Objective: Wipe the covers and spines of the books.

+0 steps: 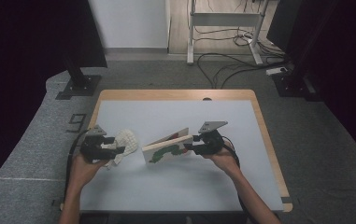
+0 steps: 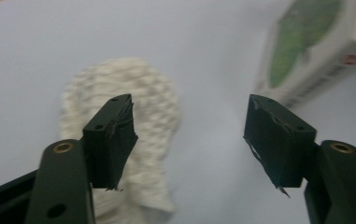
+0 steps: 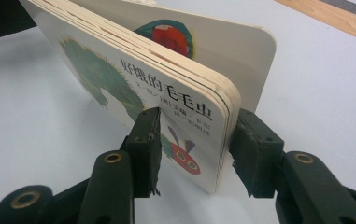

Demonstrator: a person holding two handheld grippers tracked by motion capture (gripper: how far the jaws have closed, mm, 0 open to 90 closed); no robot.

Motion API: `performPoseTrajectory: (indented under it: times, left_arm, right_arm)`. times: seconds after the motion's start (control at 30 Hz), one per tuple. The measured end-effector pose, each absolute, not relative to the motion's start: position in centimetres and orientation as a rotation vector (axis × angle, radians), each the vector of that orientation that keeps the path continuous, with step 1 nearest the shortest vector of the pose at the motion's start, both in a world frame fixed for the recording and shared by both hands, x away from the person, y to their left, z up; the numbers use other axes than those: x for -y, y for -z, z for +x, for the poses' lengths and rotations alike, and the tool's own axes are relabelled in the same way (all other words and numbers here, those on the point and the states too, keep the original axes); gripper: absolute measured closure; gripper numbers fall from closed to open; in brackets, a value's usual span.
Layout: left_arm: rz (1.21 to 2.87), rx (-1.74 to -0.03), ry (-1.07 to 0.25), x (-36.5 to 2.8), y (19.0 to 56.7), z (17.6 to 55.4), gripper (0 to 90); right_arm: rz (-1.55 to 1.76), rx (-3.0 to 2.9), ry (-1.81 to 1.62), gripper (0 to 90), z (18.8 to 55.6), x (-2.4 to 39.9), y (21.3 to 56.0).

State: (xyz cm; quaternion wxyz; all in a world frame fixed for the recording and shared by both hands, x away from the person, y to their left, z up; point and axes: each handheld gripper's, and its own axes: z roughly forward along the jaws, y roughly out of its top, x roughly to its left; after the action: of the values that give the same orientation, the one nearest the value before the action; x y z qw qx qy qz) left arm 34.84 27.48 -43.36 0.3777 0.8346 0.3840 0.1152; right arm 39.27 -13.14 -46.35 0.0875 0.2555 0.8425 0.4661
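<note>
right gripper (image 3: 192, 149): clamped on thick white caterpillar board book (image 1: 166, 150), table centre | left gripper (image 2: 189, 135): jaws apart, holding nothing, above white knitted cloth (image 1: 125, 142) at book's 9 o'clock | bare grey table (image 1: 175, 186) from 5 to 7 o'clock

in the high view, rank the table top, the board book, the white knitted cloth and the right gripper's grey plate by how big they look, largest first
1. table top
2. board book
3. white knitted cloth, though the left gripper hides part of it
4. grey plate on the right gripper
</note>
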Motion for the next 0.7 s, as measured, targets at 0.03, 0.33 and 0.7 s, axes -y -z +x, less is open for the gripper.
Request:
performPoseTrajectory:
  times: [0.03,0.33,0.7]
  left_arm:
    - [2.143,-0.963,-0.284,-27.0,43.4,34.6,35.1]
    - [2.194,-0.827,-0.184,-23.3,44.2,33.6,43.3]
    - [2.189,-0.774,-0.214,-20.7,44.8,34.0,59.0]
  right_arm:
    - [0.760,-2.508,-1.389,53.8,39.3,13.1,46.4]
    - [0.764,-2.509,-1.384,54.1,39.2,13.1,46.3]
    - [0.761,-2.511,-1.384,55.2,39.2,13.2,46.3]
